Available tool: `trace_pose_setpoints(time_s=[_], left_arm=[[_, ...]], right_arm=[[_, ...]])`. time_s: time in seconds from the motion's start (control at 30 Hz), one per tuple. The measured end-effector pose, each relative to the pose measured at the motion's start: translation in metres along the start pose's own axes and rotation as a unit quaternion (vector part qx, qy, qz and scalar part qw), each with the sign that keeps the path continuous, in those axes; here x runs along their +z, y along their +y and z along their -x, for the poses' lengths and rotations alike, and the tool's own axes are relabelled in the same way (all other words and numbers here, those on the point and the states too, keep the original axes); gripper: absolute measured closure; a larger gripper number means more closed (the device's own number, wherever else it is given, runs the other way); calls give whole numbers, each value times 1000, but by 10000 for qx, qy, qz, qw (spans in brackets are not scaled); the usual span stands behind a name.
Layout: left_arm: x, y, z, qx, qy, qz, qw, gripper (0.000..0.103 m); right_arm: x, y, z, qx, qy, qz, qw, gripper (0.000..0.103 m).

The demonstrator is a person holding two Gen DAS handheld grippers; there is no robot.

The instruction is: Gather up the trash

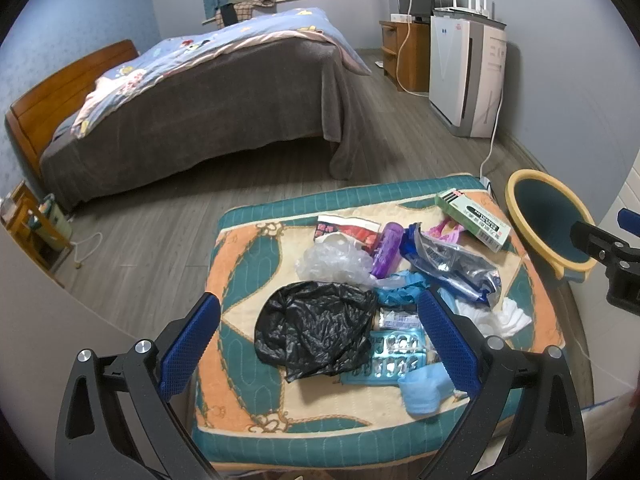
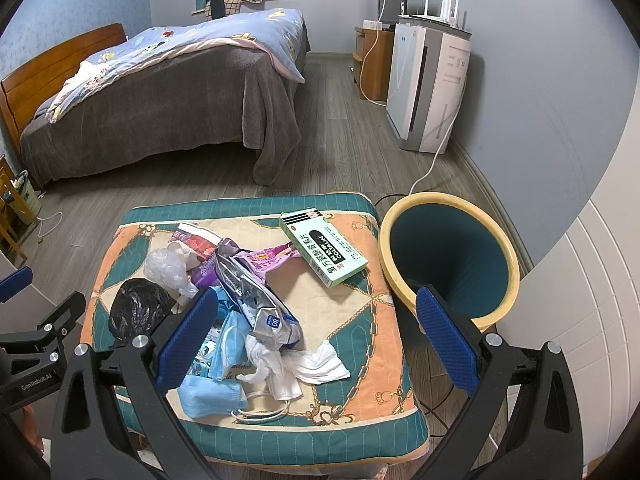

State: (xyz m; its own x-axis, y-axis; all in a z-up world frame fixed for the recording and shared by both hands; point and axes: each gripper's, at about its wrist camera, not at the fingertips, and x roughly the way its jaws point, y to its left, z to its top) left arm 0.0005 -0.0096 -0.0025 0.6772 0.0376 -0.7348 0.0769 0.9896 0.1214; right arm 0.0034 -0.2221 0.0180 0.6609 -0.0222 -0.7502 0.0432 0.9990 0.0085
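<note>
Left gripper (image 1: pixel 318 334): held low over the near left part of the cushion, fingers spread wide with nothing between the pads; seen at centre bottom of the left wrist view.
Right gripper (image 2: pixel 317 334): likewise spread wide and empty, poised at the near right corner of the cushion, its right finger (image 2: pixel 446 344) seen in front of the bin's rim.
Cushion (image 2: pixel 360 312): a teal, orange and cream quilted pad in the lower middle of both views, carrying all the trash.
Black plastic bag (image 1: pixel 316 330): crumpled, framed between the left gripper's fingers (not touched by either).
Blister pack (image 1: pixel 394 354): lies just right of the black bag, partly behind the left gripper's right finger.
Blue face mask (image 2: pixel 212 396): at the cushion's near edge, lower centre of the right wrist view.
White tissue (image 2: pixel 316 364): crumpled, just right of the mask.
Green medicine box (image 2: pixel 324 254): at the cushion's far right, near the bin.
Bin (image 2: pixel 448 208): yellow-rimmed, teal inside, standing on the floor just beside the cushion's right edge.
Bed (image 1: pixel 200 100): fills the upper left of both views.
</note>
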Motion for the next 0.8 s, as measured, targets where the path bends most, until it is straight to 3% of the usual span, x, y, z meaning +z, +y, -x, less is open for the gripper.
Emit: trace_pose_setpoints(time_s=[0.8], left_arm=[[0, 0, -1, -11, 14, 6, 10000, 5]], right_arm=[[4, 2, -2, 15, 25, 2, 10000, 6]])
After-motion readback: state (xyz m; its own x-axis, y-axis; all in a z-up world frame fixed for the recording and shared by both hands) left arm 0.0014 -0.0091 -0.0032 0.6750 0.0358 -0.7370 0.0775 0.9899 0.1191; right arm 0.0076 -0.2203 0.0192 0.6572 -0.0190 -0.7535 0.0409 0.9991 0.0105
